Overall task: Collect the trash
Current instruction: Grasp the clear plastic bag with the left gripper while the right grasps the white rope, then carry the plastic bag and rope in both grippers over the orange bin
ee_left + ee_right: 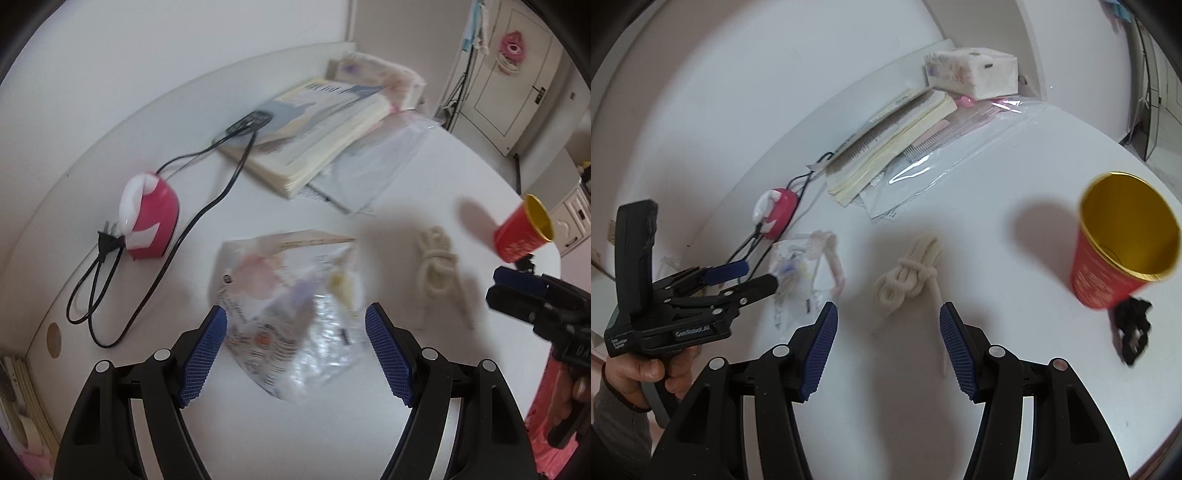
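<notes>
We are at the reach: our left tool (295, 350) hangs spread over the crumpled wrapper (291, 295) on the desk (424, 369), nothing pinched. Our right tool (888, 347), also spread and empty, points at the rope bundle (912, 273). Next we likely lower and close.

We see a stack of books (317, 125) on the white counter (424, 369); left of the books sits a pink-and-white gadget (149, 218) with black cord (207, 206), behind them a tissue pack (973, 72).

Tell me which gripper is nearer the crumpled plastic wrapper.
Left. The left gripper hangs open right over the crumpled plastic wrapper, its pads on either side. The right gripper, also open, is off to the side, above the knotted rope.
</notes>
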Available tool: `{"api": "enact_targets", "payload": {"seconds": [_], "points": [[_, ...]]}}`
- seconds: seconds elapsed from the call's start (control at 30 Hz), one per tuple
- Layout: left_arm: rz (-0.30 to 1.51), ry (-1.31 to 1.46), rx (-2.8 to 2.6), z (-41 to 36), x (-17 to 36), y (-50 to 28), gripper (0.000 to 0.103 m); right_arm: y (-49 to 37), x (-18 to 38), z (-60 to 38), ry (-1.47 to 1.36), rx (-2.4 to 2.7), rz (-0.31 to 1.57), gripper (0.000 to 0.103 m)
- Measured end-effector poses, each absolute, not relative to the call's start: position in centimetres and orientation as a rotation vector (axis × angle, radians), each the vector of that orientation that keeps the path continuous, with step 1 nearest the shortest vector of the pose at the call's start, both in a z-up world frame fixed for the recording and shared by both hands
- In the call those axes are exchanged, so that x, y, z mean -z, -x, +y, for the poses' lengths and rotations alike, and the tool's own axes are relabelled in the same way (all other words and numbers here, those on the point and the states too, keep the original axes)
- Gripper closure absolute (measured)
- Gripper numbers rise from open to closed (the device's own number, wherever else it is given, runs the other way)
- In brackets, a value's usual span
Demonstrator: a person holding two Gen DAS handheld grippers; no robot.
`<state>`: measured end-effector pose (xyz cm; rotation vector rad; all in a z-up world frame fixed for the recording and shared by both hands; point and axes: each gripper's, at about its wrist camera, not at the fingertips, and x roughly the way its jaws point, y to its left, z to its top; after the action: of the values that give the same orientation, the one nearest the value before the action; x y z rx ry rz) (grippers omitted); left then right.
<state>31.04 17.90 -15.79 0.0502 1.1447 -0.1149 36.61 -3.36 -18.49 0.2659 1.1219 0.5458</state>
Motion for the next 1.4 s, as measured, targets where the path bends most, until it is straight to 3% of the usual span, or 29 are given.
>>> {"api": "enact_targets", "payload": {"seconds": [0.37, 0.4, 0.47, 0.6, 0.7, 1.4], "points": [[1.165, -0.013, 0.189, 17.7, 20.0, -33.9, 0.029, -39.9, 22.3, -0.1, -0.171, -0.509, 1.161, 0.046], [1.156, -0.015, 0.199, 17.5, 20.2, -34.0, 0.041, -39.9, 22.5, 0.1, -0.157, -0.508, 1.159, 0.055], [1.149, -0.02, 0.198, 17.4, 20.4, -34.1, 0.05, -39.8, 22.6, 0.7, -0.113, -0.511, 1.143, 0.067], [1.138, 0.007, 0.238, 17.2, 20.4, -34.2, 0.081, -39.5, 22.8, 1.2, -0.086, -0.514, 1.123, 0.07], [1.137, 0.026, 0.244, 17.1, 20.5, -34.2, 0.088, -39.5, 23.0, 1.1, -0.116, -0.512, 1.124, 0.071], [1.071, -0.023, 0.322, 10.9, 14.0, -26.9, 0.091, -30.5, 16.7, -5.9, -0.241, -0.526, 1.058, 0.072]]}}
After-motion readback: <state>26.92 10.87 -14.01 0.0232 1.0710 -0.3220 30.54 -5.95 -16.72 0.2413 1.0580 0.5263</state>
